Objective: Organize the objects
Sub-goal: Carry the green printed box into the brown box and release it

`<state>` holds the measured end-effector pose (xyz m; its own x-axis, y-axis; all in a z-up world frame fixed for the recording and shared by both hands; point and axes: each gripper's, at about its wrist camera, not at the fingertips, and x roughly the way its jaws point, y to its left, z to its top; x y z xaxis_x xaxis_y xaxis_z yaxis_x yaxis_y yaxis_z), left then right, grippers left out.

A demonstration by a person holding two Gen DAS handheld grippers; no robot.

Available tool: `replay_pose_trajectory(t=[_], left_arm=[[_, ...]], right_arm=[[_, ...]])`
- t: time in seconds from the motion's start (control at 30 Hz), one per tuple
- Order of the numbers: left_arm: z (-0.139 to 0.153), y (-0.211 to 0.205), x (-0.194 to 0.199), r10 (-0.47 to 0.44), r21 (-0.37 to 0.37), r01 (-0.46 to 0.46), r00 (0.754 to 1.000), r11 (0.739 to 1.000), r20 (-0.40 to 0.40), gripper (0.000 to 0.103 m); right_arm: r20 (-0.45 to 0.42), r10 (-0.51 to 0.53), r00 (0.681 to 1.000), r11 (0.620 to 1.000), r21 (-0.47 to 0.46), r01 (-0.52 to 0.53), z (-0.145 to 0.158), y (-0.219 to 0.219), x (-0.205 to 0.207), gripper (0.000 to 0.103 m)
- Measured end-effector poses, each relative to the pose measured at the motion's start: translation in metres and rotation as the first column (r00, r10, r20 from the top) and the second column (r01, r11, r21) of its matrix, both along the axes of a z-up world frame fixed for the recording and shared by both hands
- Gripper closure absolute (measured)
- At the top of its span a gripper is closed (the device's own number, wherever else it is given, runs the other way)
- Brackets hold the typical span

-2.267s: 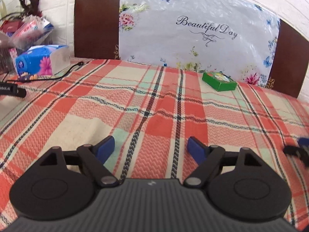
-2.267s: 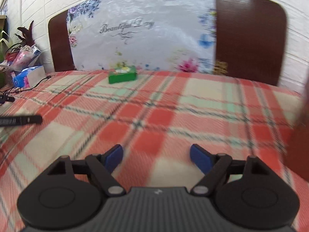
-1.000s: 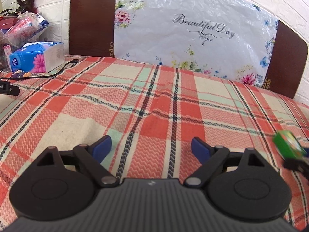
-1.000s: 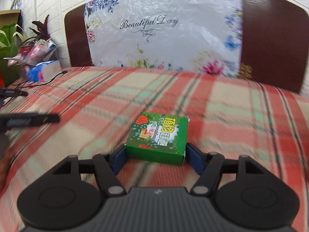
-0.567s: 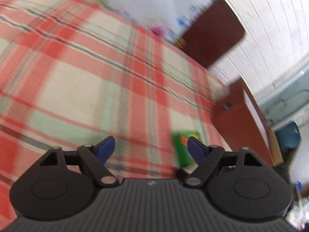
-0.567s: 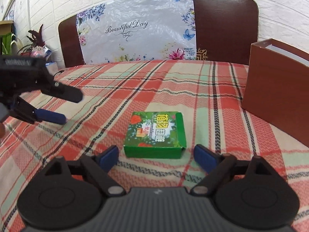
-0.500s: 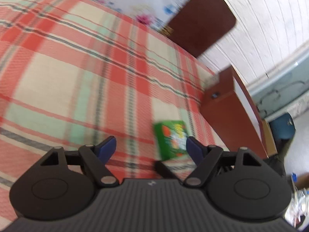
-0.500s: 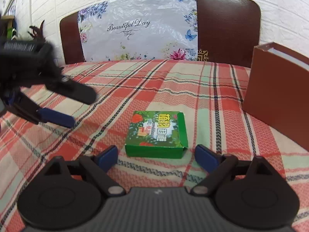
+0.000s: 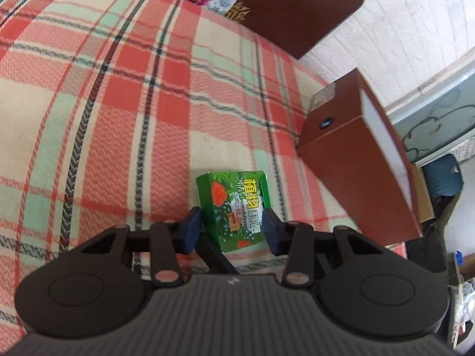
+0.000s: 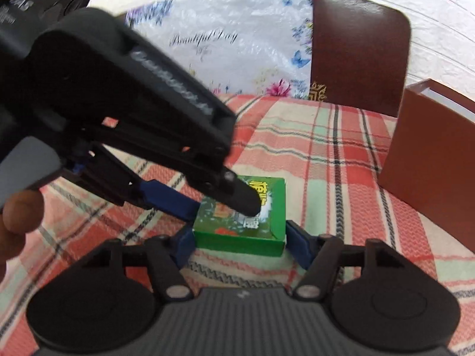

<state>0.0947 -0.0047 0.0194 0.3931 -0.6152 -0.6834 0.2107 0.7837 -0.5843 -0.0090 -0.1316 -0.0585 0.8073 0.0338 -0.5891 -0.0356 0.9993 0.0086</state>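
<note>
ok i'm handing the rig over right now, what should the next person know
Left gripper: fingers either side of the green box, closed in on it; firm contact not certain.
Right gripper: fingers flank the same box's near end, seemingly touching.
The box lies flat on the plaid bedspread, both grippers on it from different sides.
The brown box stands to its right, apart from it.
Done: green box brought near the brown box.
Left: likely move it into or beside the brown box.

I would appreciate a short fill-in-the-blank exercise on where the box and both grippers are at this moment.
1. The box between the fingers of the left gripper is ____ in colour.
2. It rests on a ____ patterned bedspread.
3. The right gripper has one pad on each ____ of it.
4. The brown carton stands to the box's ____.

Missing words: green; plaid; side; right
</note>
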Motion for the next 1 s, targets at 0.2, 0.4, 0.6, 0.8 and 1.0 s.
replay_pose_trajectory(t=[0.2, 0.4, 0.6, 0.8, 1.0], left_arm=[[0.045, -0.023, 0.000, -0.052, -0.075, 0.059, 0.995, 0.995, 0.086, 0.057], [0.096, -0.104, 0.015, -0.194, -0.071, 0.215, 0.955, 0.974, 0.225, 0.057], [0.100, -0.190, 0.036, -0.314, -0.027, 0.330, 0.917, 0.944, 0.244, 0.057], [0.077, -0.263, 0.036, -0.426, 0.075, 0.420, 0.879, 0.904, 0.214, 0.054], [0.078, -0.249, 0.027, -0.397, 0.229, 0.337, 0.863, 0.913, 0.313, 0.052]], right_arm=[[0.177, -0.069, 0.982, 0.996, -0.050, 0.079, 0.032, -0.008, -0.021, 0.039], [0.338, -0.203, 0.919, 0.966, -0.084, 0.245, 0.075, -0.058, -0.028, 0.039], [0.358, -0.333, 0.872, 0.923, -0.066, 0.380, 0.089, -0.125, -0.020, 0.039], [0.281, -0.471, 0.836, 0.867, -0.026, 0.498, 0.072, -0.180, -0.020, 0.034], [0.264, -0.516, 0.815, 0.845, 0.003, 0.534, 0.065, -0.190, -0.031, 0.016]])
